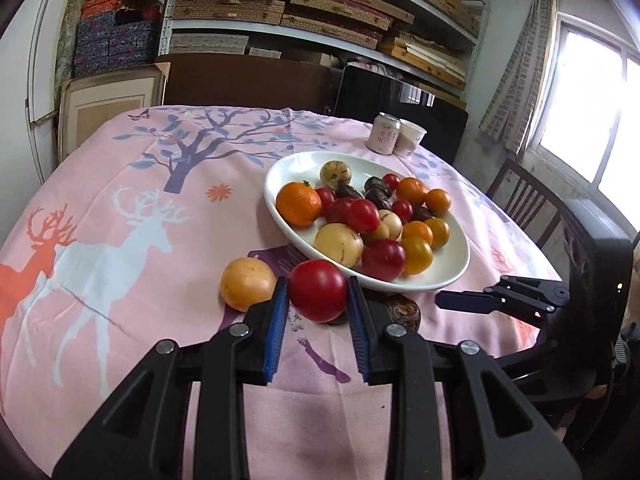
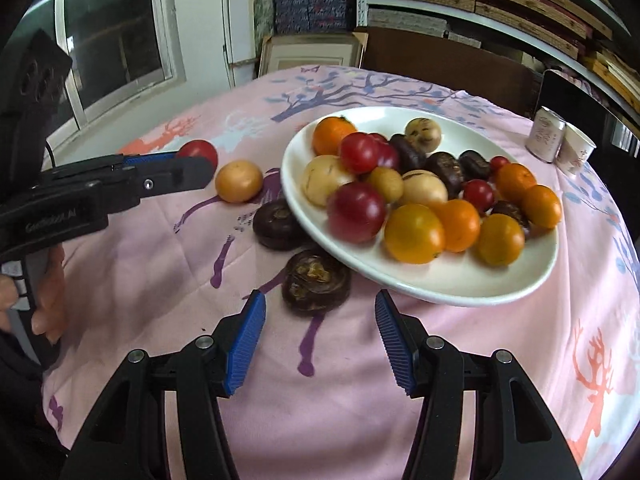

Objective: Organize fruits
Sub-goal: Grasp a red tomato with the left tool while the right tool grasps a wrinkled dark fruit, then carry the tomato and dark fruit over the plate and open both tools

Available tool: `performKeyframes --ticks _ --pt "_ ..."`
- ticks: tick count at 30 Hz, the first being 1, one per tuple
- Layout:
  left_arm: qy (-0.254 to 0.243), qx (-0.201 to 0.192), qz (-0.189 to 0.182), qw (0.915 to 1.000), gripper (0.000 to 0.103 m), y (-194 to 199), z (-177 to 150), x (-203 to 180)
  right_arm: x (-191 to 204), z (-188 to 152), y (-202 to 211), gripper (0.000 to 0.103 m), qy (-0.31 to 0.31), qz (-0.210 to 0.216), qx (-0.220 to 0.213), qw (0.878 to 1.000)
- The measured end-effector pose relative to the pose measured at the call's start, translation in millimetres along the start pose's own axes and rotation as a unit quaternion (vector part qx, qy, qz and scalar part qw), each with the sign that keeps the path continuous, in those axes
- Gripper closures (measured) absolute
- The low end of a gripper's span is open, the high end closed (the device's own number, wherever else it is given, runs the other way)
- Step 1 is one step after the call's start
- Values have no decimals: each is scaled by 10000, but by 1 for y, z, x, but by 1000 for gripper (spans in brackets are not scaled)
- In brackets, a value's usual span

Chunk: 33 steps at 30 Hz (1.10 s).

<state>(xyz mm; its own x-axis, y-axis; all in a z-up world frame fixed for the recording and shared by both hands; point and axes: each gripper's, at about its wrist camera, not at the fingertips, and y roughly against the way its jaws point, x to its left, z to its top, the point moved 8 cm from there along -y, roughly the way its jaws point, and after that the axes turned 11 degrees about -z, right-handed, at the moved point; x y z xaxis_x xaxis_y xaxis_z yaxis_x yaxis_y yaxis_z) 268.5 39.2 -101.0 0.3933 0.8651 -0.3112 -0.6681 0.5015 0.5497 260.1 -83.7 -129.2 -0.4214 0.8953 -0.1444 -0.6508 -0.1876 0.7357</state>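
A red tomato (image 1: pixel 317 289) is pinched between the left gripper (image 1: pixel 316 300) pads just off the plate (image 1: pixel 448 276), presumably for sorting beside the yellow fruit (image 1: pixel 248 284), while the right gripper (image 2: pixel 320 316) is held spread before a dark fruit (image 2: pixel 316 280).

Daylight glares through the window (image 1: pixel 592 92); fisheye edges bend, corners dark.

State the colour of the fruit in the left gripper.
Red tomato, clearest in left wrist view.
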Motion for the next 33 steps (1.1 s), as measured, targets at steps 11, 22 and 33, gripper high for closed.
performKeyframes --ticks 11,22,33 --pt "-48 60 -44 10000 75 -1 -4 -2 -1 -2 -12 62 -548 53 290 9981" --pt "-196 47 -156 9997 75 -5 5 -16 -98 0 38 62 -1765 -169 -668 9819" --pt "-350 486 -261 9979 73 -94 84 -48 -128 62 -2 57 -1585 -571 -1093 9796"
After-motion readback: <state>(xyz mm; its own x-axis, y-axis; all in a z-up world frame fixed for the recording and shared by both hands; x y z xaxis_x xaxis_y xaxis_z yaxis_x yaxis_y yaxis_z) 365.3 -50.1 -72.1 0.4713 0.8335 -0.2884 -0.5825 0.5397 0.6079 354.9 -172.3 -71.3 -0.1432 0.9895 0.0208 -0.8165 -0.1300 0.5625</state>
